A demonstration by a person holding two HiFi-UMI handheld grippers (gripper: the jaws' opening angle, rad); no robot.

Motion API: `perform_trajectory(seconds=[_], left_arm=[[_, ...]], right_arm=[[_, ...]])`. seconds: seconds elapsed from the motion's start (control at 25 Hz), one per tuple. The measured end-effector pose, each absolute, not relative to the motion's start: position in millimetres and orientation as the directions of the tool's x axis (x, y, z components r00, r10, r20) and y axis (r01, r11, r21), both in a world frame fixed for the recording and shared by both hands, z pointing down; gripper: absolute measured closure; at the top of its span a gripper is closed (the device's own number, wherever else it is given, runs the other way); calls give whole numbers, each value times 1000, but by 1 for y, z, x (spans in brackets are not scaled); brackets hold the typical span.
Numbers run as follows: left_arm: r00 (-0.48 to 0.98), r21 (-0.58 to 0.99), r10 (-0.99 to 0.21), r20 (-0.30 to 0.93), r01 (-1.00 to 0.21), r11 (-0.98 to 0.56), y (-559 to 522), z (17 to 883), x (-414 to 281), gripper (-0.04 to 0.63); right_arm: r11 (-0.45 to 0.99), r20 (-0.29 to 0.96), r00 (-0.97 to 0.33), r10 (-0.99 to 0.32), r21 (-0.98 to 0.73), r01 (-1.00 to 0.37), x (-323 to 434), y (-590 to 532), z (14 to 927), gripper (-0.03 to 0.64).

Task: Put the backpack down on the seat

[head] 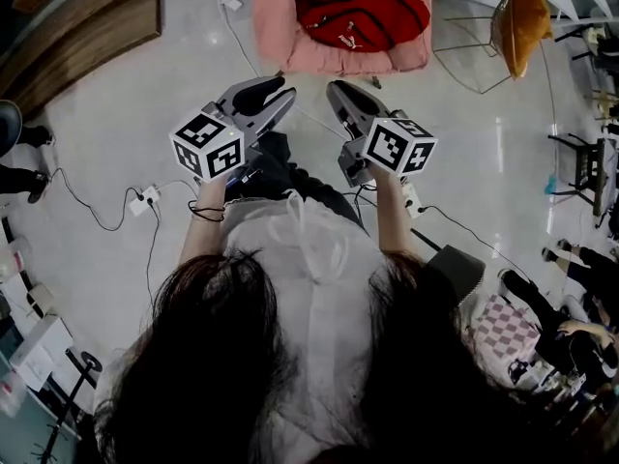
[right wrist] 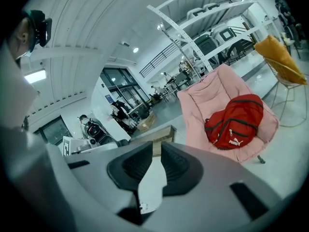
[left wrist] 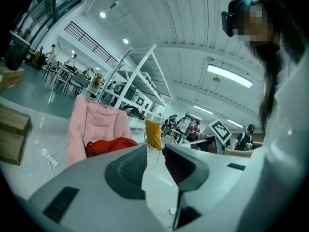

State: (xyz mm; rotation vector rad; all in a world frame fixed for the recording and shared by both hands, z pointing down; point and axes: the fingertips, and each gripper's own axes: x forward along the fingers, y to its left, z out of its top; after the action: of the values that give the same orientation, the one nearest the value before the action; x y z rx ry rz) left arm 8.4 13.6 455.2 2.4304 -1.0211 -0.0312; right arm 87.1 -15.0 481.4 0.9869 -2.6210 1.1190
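The red fabric backpack [head: 360, 13] is lying on the seat of the pink padded chair [head: 276, 37]. The left gripper [head: 282, 90] and right gripper [head: 336, 89] are hovering well apart from it, both released, jaws slightly parted, gripping nothing.

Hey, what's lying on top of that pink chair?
A red backpack lies on the pink chair, across its seat. The cushion beneath it is covered, so anything underneath can't be seen.
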Motion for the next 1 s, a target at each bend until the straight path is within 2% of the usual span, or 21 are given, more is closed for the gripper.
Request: perform_trajectory(seconds=[0.4,1.0], left_arm=[[696,438,-699,164,-686,-581,69,449,30,471],[703,412,-690,170,-687,-598,83,450,36,471]], right_arm=[[550,313,-802,-509,-598,-583,110,42,471,557],[557,291,-805,-516,-600,-574,114,55,470,558]])
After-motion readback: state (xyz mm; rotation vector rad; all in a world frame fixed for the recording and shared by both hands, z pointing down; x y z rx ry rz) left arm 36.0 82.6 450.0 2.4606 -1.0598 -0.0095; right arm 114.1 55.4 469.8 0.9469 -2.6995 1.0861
